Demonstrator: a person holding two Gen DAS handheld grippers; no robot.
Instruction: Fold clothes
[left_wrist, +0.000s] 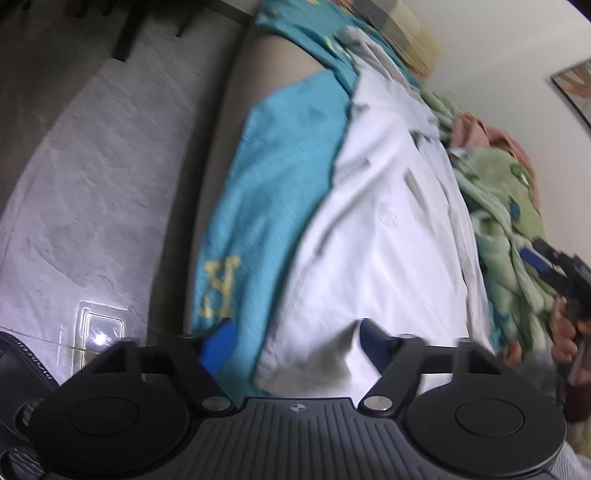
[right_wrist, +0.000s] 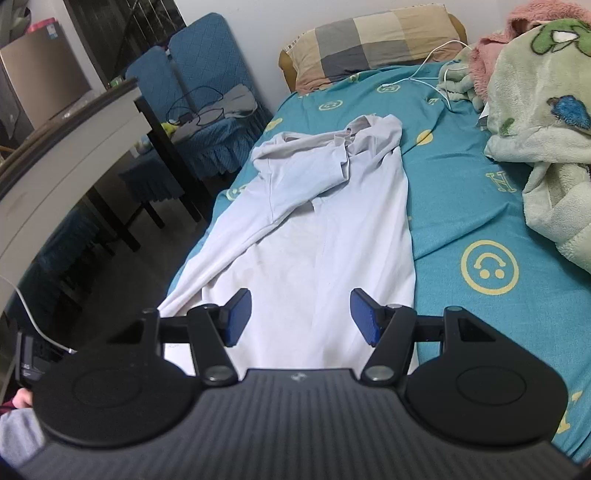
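The long white cotton shirt (right_wrist: 317, 236) lies flat on the bed's teal sheet (right_wrist: 465, 206) with yellow smiley faces and a letter "H", its collar pointing away toward the checked pillow (right_wrist: 373, 40). The right gripper (right_wrist: 301, 317) hangs wide open over the near hem. The left gripper (left_wrist: 295, 343) is open too, holding nothing.

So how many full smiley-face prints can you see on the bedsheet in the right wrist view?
3. One large smiley lies right of the white shirt, one beyond its collar, and one nearer the pillow. Others may be hidden under the shirt or blankets.
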